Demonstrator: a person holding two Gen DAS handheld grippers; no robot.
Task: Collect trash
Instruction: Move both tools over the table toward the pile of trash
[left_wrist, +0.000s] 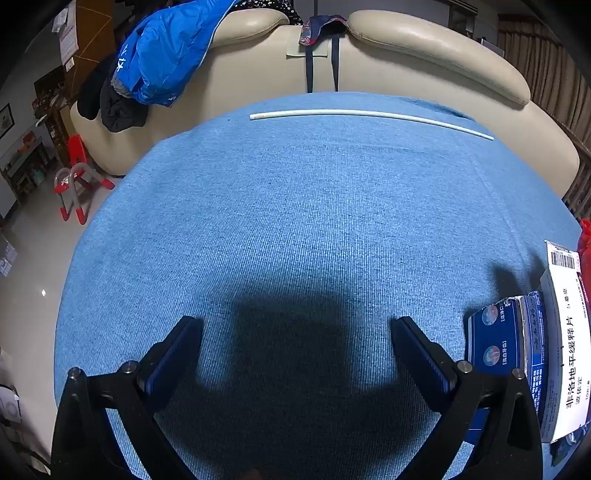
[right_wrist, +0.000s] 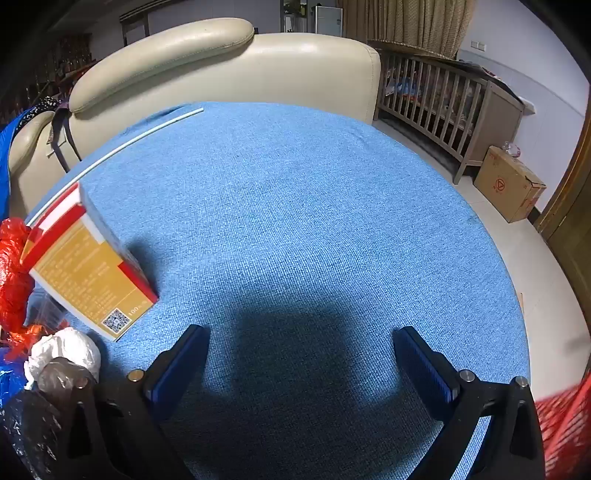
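Observation:
Both grippers hover open and empty over a blue cloth-covered table (left_wrist: 295, 206). In the left wrist view, my left gripper (left_wrist: 295, 332) has a white medicine box (left_wrist: 565, 350) and a blue box (left_wrist: 498, 336) just to its right. In the right wrist view, my right gripper (right_wrist: 301, 343) has an orange-and-red box (right_wrist: 88, 273) to its left, with a red plastic bag (right_wrist: 13, 266), a crumpled white wad (right_wrist: 68, 350) and dark plastic wrap (right_wrist: 29, 417) beyond it. A long white tube (left_wrist: 369, 114) lies along the table's far edge; it also shows in the right wrist view (right_wrist: 122, 144).
A cream sofa (left_wrist: 406, 66) stands behind the table, with a blue jacket (left_wrist: 166, 51) draped on it. A red stool (left_wrist: 74, 184) is on the floor at left. A wooden crib (right_wrist: 443, 107) and a cardboard box (right_wrist: 509, 184) stand at right. Red mesh (right_wrist: 565, 428) shows at lower right.

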